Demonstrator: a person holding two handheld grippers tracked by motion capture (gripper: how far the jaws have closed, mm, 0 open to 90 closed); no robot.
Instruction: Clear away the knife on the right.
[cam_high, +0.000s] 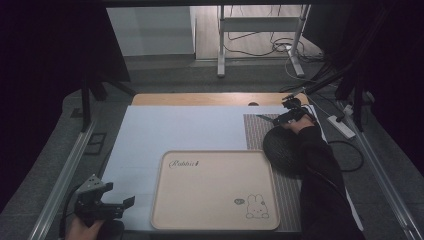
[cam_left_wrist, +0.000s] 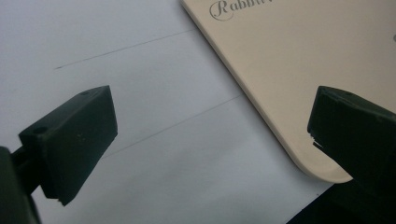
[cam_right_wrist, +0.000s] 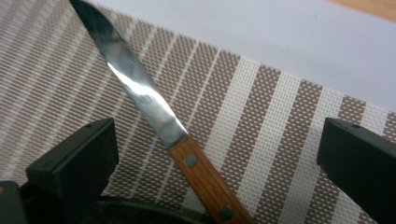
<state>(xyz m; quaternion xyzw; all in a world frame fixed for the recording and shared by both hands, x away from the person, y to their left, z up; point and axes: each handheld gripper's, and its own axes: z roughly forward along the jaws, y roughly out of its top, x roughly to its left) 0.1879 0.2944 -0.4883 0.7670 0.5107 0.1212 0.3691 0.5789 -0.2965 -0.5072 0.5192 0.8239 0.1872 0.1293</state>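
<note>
R tool wide open round knife, not touching

Grey floor, white frame legs, cables; sides perhaps curtained.
</note>
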